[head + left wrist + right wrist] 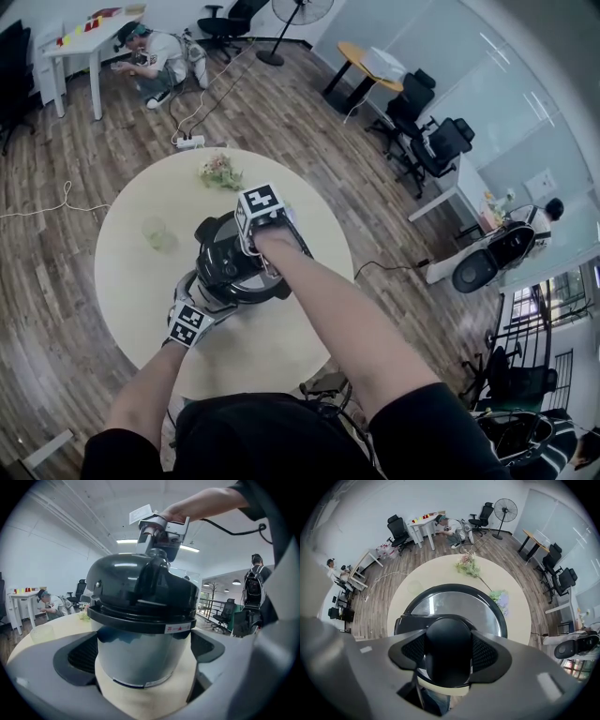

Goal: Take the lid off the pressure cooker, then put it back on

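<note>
- While the cooker (246, 292) stands near the middle of the round table (131, 281), its black lid (217, 255) is seated on the steel body, so anything inside is hidden.
- The lid's knob (449, 646) is clamped between the jaws of the right gripper (450, 652), which is held above the cooker and pointed straight down.
- The steel body is held low down between the jaws of the left gripper (145, 651), which is set at the cooker's near-left side. Both pads (83, 654) are pressed against the body's sides.
- A white label (178, 628) with a red mark is stuck on the lid's rim, on the side turned toward the left gripper.
- A clear cup (153, 232) is set toward the left edge, apart from the cooker. Whether anything is in it cannot be told.
- A bunch of flowers (220, 172) is laid at the far edge. A second bunch (499, 599) is seen in the right gripper view just beside the cooker, toward the far-right edge.
- On the tabletop are counted one cooker, one lid, one cup and two bunches of flowers. Two grippers are in use.
- Beyond the far edge, a person (150, 61) is seen crouched on the wooden floor (56, 281) beside a white desk (80, 42).
</note>
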Tool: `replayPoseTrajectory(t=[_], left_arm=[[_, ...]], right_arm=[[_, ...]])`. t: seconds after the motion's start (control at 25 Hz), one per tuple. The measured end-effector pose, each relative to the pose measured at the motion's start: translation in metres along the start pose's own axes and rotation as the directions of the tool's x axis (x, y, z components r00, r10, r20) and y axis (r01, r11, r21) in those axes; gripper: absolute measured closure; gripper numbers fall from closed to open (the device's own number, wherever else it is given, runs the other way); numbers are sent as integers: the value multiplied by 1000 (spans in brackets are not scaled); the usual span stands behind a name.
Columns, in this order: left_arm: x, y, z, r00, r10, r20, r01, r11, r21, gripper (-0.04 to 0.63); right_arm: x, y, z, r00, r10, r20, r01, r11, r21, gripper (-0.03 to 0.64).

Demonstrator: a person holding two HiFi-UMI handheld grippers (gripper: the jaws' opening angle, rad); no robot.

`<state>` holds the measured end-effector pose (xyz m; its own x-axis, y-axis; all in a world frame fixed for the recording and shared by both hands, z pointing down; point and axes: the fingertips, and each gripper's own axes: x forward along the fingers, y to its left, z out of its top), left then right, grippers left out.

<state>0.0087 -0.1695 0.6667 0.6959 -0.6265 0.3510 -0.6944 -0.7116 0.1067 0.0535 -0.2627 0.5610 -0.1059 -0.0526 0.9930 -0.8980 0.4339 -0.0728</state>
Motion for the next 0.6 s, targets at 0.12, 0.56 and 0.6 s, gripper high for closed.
replayPoseTrajectory(t=[0.12,0.56,0.6], left_arm=[[0,-1,0,1000,0,0,0,1000,3,3],[4,0,2,1000,-2,-16,2,1000,-3,3],[3,1,1,1000,-2,-17,2,1000,-3,5]], right_arm=[[-11,-2,-4,1000,24,-8,-24,1000,10,331],[-83,-79,-17,997,71,27,-73,991,115,331],[-91,-93,-19,998,57,32,-61,989,133,331]])
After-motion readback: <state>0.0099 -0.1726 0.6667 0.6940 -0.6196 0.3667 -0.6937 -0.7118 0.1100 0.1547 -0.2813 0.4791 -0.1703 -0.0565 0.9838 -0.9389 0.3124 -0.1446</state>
